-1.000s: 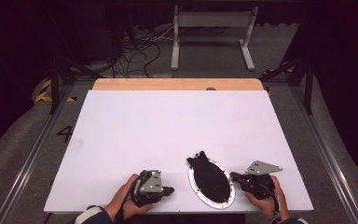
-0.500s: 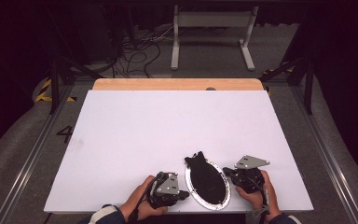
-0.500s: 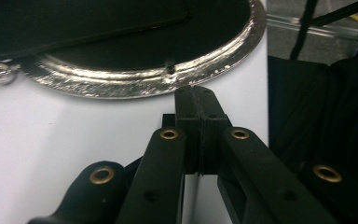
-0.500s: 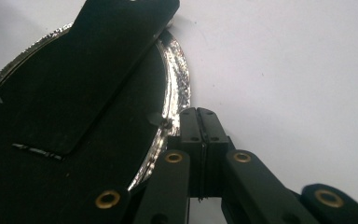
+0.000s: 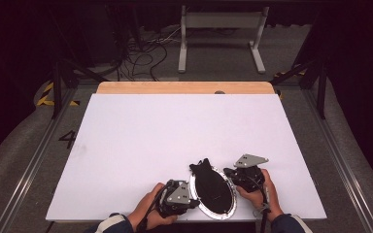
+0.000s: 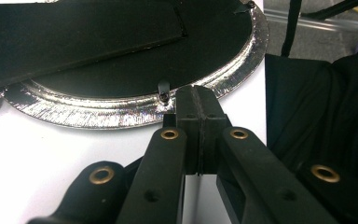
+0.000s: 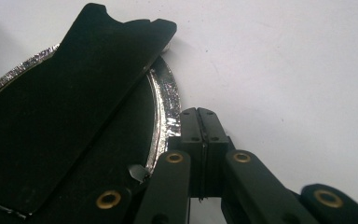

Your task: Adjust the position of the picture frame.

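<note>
- Grippers are sitting one at each side of an oval silver frame (image 5: 212, 191) that is lying face down near the front edge of the tabletop (image 5: 184, 131).
- Left gripper (image 6: 196, 100) is pressing its jaws fully together, holding nothing, and the silver rim is lying just ahead of its tips.
- Right gripper (image 7: 198, 122) is also squeezed closed and empty, with the rim just to the left of its tips.
- Black backing board (image 7: 70, 116) with its stand flap is covering the frame's back; a small turn clip (image 6: 163, 88) is standing directly ahead of the left gripper.
- Judging from this, pushing that clip sideways with closed tips, gently, is the careful way.
- Behind the grippers the tabletop edge is close; ahead much free room is lying open.
</note>
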Tool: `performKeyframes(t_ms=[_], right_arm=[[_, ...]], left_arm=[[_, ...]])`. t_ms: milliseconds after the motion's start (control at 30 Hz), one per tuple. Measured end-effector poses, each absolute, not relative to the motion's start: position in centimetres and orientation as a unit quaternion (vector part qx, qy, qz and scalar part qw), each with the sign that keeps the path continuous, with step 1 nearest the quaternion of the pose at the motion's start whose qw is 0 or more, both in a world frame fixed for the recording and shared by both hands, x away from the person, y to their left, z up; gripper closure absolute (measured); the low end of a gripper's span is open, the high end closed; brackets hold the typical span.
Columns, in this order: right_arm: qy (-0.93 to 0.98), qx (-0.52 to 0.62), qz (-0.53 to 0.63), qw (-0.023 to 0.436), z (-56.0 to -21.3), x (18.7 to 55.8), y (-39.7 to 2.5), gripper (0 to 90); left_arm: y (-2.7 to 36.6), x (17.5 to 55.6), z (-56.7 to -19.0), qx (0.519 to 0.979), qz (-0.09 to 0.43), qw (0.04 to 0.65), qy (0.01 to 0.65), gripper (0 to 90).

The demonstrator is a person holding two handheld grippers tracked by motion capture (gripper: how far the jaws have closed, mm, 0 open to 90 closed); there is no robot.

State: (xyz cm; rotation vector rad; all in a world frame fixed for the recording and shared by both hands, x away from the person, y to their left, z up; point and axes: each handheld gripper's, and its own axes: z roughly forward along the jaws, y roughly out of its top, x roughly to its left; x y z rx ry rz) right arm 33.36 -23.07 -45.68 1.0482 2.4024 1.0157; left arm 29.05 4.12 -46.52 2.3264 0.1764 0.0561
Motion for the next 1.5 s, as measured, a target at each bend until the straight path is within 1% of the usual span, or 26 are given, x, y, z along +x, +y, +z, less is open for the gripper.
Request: performKeyframes(t_ms=[133, 367, 533, 700, 900, 1000, 1200, 1233, 1300, 1367, 1400, 1433, 1500], right_arm=[[0.842, 0.368, 0.360, 0.159, -45.7, 33.6, -23.2, 90.0], [0.842, 0.367, 0.358, 0.167, -45.7, 33.9, -23.0, 90.0], [0.841, 0.368, 0.359, 0.168, -45.7, 34.7, -23.0, 90.0], [0.838, 0.371, 0.358, 0.181, -45.7, 35.4, -22.8, 90.0], [0.836, 0.368, 0.356, 0.197, -45.8, 35.4, -22.9, 90.0], [0.837, 0.367, 0.355, 0.196, -45.8, 35.3, -23.0, 90.0], [0.838, 0.367, 0.353, 0.197, -45.6, 34.8, -23.4, 90.0], [0.838, 0.365, 0.355, 0.195, -45.5, 34.5, -23.6, 90.0], [0.839, 0.361, 0.357, 0.194, -45.2, 34.0, -23.9, 90.0], [0.838, 0.362, 0.359, 0.194, -45.1, 33.7, -24.2, 90.0], [0.836, 0.365, 0.363, 0.192, -44.9, 32.9, -24.7, 90.0], [0.836, 0.365, 0.363, 0.192, -44.9, 32.9, -24.7, 90.0], [0.834, 0.369, 0.370, 0.181, -44.6, 31.6, -25.3, 90.0]], left_arm=[[4.1, 28.9, -46.6, 0.915, 0.026, 0.397, 0.073, 90.0], [3.6, 29.0, -46.4, 0.918, 0.033, 0.389, 0.072, 90.0], [3.1, 29.5, -46.5, 0.916, 0.024, 0.394, 0.072, 90.0], [2.4, 29.7, -46.5, 0.915, 0.026, 0.395, 0.071, 90.0], [2.2, 29.9, -46.5, 0.915, 0.026, 0.396, 0.071, 90.0], [2.2, 29.9, -46.5, 0.915, 0.026, 0.397, 0.071, 90.0], [2.2, 29.9, -46.5, 0.915, 0.028, 0.397, 0.069, 90.0], [2.1, 29.6, -46.5, 0.915, 0.047, 0.395, 0.064, 90.0], [2.1, 29.5, -46.5, 0.915, 0.050, 0.396, 0.063, 90.0], [2.2, 29.6, -46.5, 0.913, 0.048, 0.400, 0.069, 90.0], [2.7, 30.2, -46.1, 0.912, 0.058, 0.400, 0.073, 90.0], [2.7, 30.2, -46.1, 0.912, 0.058, 0.400, 0.073, 90.0], [4.1, 31.4, -45.0, 0.898, 0.065, 0.423, 0.101, 90.0]])
